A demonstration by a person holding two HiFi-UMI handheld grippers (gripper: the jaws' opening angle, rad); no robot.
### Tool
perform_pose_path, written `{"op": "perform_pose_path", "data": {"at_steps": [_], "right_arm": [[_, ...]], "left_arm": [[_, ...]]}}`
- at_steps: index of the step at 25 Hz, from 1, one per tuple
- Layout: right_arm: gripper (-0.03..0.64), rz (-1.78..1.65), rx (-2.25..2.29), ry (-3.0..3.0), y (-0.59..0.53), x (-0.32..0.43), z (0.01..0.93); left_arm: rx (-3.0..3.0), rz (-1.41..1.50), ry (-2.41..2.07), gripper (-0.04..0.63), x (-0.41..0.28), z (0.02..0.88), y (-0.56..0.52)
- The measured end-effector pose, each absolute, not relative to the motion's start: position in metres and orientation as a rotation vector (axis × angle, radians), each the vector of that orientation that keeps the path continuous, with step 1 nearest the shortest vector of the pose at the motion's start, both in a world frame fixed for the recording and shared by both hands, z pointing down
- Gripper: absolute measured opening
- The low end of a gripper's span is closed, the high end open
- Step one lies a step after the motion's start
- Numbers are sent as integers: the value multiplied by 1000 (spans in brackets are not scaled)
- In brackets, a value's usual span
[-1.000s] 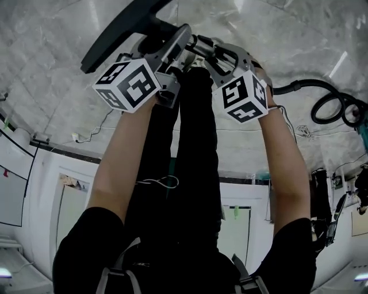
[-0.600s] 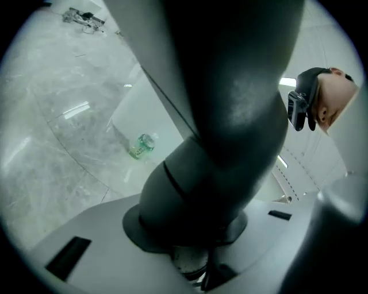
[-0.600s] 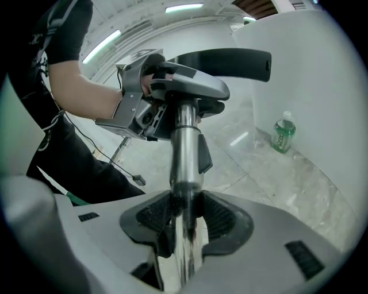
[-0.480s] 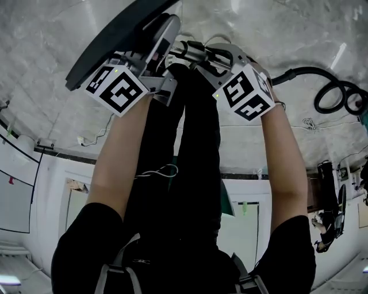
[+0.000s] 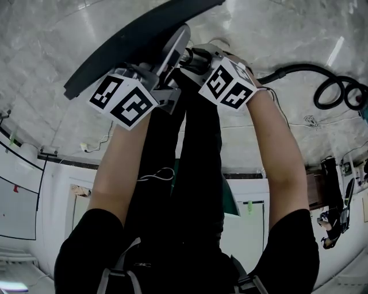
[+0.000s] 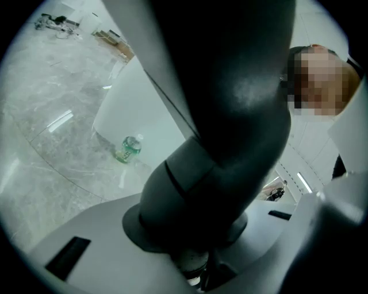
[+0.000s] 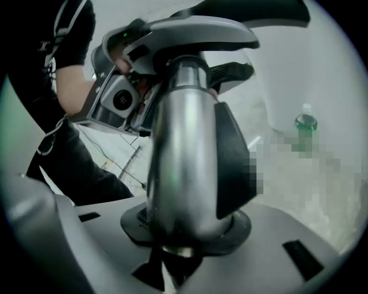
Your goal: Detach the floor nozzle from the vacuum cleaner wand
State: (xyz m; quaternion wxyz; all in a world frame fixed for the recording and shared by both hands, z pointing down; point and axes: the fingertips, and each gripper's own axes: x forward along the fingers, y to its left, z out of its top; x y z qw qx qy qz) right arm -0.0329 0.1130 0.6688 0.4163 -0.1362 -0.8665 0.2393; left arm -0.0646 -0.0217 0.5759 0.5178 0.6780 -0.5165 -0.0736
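Observation:
The vacuum's dark floor nozzle (image 5: 144, 40) is lifted off the floor and slants across the top of the head view. My left gripper (image 5: 172, 49) is shut on the nozzle's dark neck (image 6: 230, 115), having closed on it within the last second. That neck fills the left gripper view between the jaws of that gripper (image 6: 195, 270). My right gripper (image 5: 192, 58) is shut on the silver wand (image 7: 181, 161), which carries a dark clip and rises from its jaws (image 7: 172, 264) into the nozzle (image 7: 247, 8). The left gripper (image 7: 121, 97) shows there beside the joint.
A black hose (image 5: 299, 72) runs right along the marble floor to a coil (image 5: 339, 95). A green bottle (image 6: 127, 149) stands on the floor by a white wall, also seen as the bottle (image 7: 305, 122). My black-trousered legs (image 5: 190, 189) hang below the grippers.
The nozzle has risen and its head has swung out longer across the top of the head view. The right gripper's cube has slid left toward the left gripper.

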Motion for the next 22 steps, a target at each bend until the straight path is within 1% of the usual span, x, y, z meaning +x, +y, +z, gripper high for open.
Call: {"op": "perform_pose_path", "data": {"at_steps": [1,2,4,6,8,12,17,19,22], "right_arm": [[162,607,-305,-2195,110,-35,668],[85,581,-257,-2208,106,-37,669],[66,499,-139,-2211,97,-40,674],[64,450,-27,-2204,88,-41,681],[64,475,-40,-2198,88,-36,680],[63,717,-463,-2155,121,-13,646],[61,1311,-1093,-1882,157,-2,571],[61,1363,-1103,-1898,159,-3,565],[60,1179,-830,-2053,156,-1,588]], "left_arm": [[1630,-176,-1237,117,-64,575,-23],[1630,-174,-1237,117,-65,575,-23],[1615,-159,-1247,117,-70,578,-23],[1605,-131,-1256,118,-72,582,-27],[1630,-122,-1235,118,-66,582,-31],[1702,-172,-1142,117,-46,559,-24],[1640,-365,-1091,106,-54,539,-29],[1638,-358,-1060,100,-49,538,-30],[1653,-268,-1032,95,-34,539,-26]]}}
